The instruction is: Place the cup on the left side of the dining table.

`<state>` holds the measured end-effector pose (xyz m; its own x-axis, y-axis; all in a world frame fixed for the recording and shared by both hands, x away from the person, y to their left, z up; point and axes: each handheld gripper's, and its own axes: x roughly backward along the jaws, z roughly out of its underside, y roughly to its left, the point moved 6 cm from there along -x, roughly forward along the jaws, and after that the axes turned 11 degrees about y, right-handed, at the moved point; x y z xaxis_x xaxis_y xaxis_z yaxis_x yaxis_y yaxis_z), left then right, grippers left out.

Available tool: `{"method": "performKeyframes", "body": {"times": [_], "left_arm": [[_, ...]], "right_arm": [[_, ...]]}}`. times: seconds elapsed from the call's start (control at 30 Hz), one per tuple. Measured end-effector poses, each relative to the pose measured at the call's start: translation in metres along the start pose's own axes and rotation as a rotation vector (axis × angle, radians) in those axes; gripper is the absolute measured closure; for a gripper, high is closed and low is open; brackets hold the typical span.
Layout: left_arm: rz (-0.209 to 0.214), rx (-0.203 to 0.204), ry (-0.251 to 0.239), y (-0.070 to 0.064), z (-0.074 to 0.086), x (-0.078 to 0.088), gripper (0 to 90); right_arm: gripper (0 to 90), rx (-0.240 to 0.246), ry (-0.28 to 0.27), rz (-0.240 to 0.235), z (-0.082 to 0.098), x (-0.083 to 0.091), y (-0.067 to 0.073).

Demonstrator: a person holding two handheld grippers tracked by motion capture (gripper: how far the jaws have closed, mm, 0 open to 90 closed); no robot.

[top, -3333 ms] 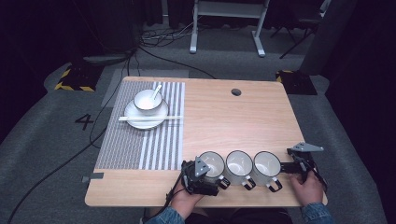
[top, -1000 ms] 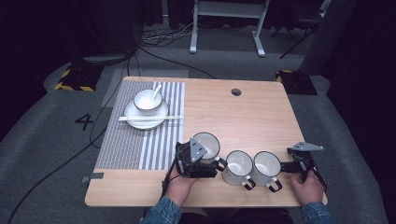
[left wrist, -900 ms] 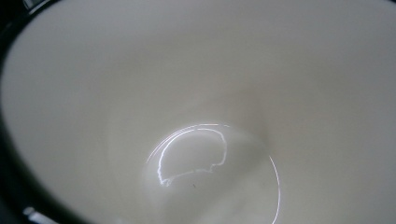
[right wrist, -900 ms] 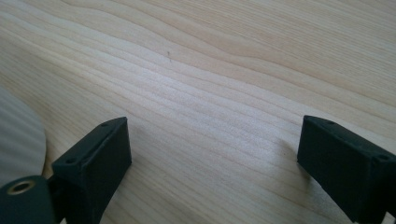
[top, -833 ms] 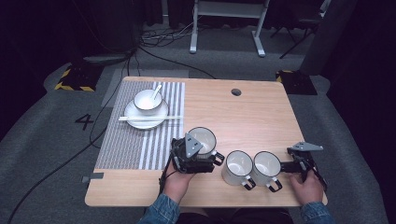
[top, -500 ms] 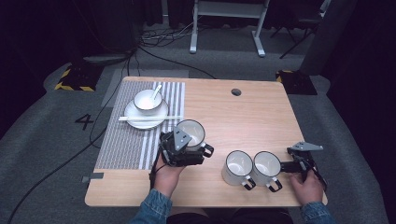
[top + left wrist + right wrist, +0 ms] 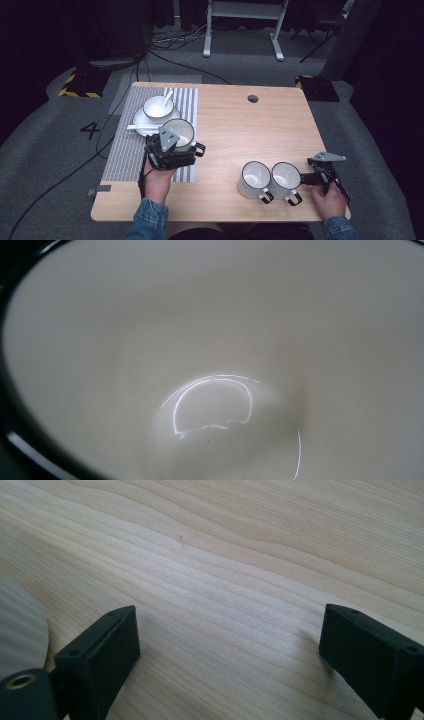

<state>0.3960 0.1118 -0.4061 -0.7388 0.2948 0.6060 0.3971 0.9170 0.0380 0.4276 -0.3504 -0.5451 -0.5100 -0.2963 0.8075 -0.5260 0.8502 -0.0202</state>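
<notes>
White enamel mug with dark rim (image 7: 179,133); carried by left gripper (image 7: 169,150)
Rigid, light, likely slippery; clamped at rim; right gripper (image 7: 227,655) gaping, empty.

Numeral "4" (image 7: 90,130) on the grey floor (image 7: 45,150)

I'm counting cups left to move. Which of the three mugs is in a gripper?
The mug by the plate, gripped by the left gripper. The other two stand free near the right gripper.

Two mugs (image 7: 270,181) block the near edge; table (image 7: 250,125) centre seemingly open.
</notes>
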Motion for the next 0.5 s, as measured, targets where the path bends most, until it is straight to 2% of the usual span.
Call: {"method": "performKeyframes", "body": {"times": [0.07, 0.1, 0.13, 0.2, 0.23, 0.27, 0.33, 0.37, 0.5], "left_arm": [[-0.029, 0.037, -0.003, 0.017, 0.002, 0.002, 3.2], [-0.029, 0.037, -0.003, 0.017, 0.002, 0.002, 3.1], [-0.045, 0.047, -0.003, 0.022, 0.004, 0.002, 3.1], [-0.102, 0.069, 0.010, 0.037, 0.007, 0.002, 3.1], [-0.113, 0.080, 0.006, 0.042, 0.008, 0.001, 3.1], [-0.113, 0.080, 0.006, 0.042, 0.008, 0.001, 3.1], [-0.120, 0.120, 0.004, 0.057, 0.010, -0.003, 3.1], [-0.120, 0.120, 0.004, 0.057, 0.010, -0.003, 3.1], [-0.167, 0.147, 0.028, 0.081, 0.018, -0.009, 3.1]], "right_arm": [[9.4, 0.000, 0.000, 0.000, 0.000, 0.000, 0.000], [9.5, 0.001, 0.000, 0.000, 0.000, 0.000, 0.000], [9.5, 0.001, 0.000, 0.000, 0.000, 0.000, 0.000], [9.4, 0.000, 0.000, 0.000, 0.000, 0.000, 0.000], [9.5, 0.000, 0.000, 0.000, 0.000, 0.000, 0.000], [9.4, 0.000, 0.000, -0.001, 0.000, 0.000, 0.000], [9.5, 0.000, 0.000, 0.000, 0.000, 0.000, 0.000], [9.5, 0.000, 0.000, 0.000, 0.000, 0.000, 0.000], [9.4, 0.000, 0.000, 0.000, 0.000, 0.000, 0.000]]}}
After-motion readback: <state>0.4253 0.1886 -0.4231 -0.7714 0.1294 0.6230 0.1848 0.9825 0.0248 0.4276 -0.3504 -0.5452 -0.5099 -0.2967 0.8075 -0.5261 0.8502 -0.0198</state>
